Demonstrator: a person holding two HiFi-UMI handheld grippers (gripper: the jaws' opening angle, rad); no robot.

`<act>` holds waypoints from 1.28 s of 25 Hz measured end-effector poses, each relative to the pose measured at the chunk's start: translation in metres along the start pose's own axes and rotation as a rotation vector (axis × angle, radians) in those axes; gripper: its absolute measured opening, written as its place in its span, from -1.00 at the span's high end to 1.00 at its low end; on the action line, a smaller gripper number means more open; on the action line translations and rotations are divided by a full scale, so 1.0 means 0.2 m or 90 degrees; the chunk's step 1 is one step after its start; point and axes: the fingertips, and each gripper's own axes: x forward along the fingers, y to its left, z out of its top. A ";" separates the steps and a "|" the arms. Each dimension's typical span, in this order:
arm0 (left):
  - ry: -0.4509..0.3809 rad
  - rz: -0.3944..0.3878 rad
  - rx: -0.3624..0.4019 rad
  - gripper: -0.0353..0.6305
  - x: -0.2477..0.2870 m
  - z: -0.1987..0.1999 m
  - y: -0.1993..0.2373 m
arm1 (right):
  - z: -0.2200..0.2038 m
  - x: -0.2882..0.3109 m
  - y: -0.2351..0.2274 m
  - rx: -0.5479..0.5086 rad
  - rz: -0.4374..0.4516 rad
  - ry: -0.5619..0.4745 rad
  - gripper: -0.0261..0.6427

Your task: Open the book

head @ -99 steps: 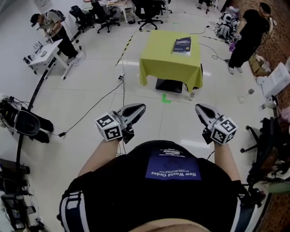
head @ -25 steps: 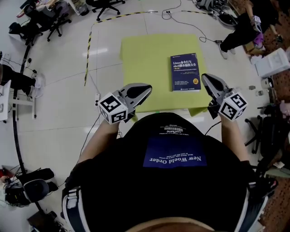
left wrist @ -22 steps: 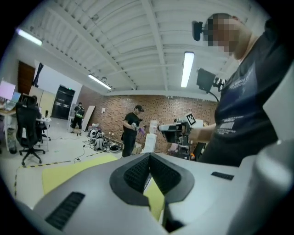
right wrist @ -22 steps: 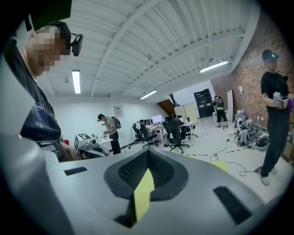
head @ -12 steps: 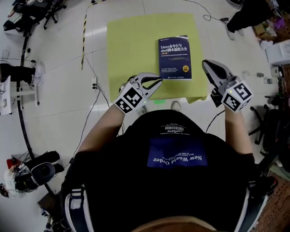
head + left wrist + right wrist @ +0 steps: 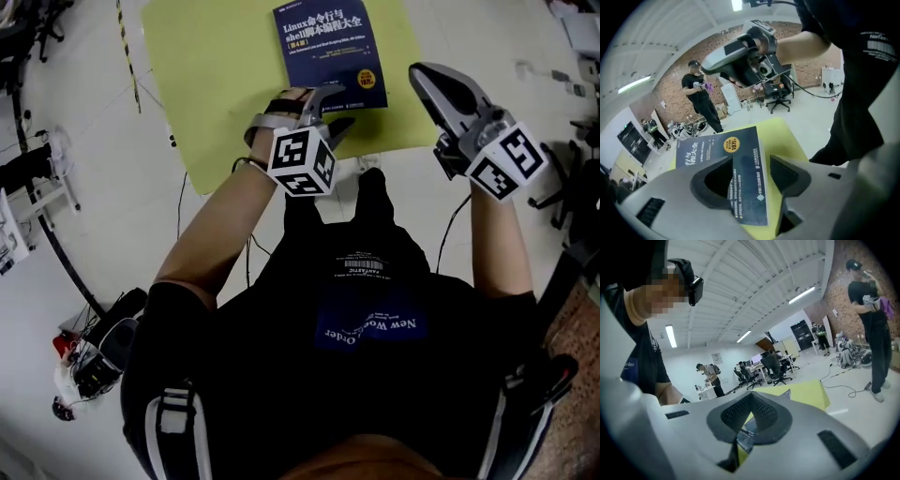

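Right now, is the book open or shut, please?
Shut: the book lies flat on the yellow cloth with its front cover up.

Bright, even light all round, coming from long ceiling tubes (image 6: 670, 336) that show in both gripper views; the one at the top of the left gripper view is blown out white. The pale floor (image 6: 84, 187) bounces plenty of it back, so shadows are soft and faint. The yellow cloth (image 6: 216, 75) looks almost overexposed in the head view. That view is sharp in the middle and bends hard toward the edges. Both gripper views are heavy fisheye with black corners and curved ceiling lines. In the left gripper view the book (image 6: 747, 178) is a bit smeared with a dull sheen on its cover, and anything right up at the lens is mushy.
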 end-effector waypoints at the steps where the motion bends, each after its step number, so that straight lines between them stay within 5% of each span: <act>1: 0.019 -0.004 0.022 0.18 0.05 -0.01 -0.01 | -0.04 0.00 -0.02 0.008 0.001 0.000 0.96; 5: 0.087 0.001 0.091 0.15 0.21 -0.03 0.01 | -0.13 0.00 -0.10 0.034 -0.011 -0.003 0.96; 15: 0.111 0.016 0.066 0.14 0.31 -0.09 0.01 | -0.22 -0.07 -0.18 0.051 -0.052 0.018 0.96; 25: 0.081 -0.058 -0.044 0.33 0.28 -0.09 0.02 | -0.24 -0.08 -0.20 0.062 -0.062 0.020 0.96; 32: -0.038 -0.114 -0.225 0.54 0.17 -0.06 0.09 | -0.23 -0.09 -0.19 0.070 -0.064 0.022 0.96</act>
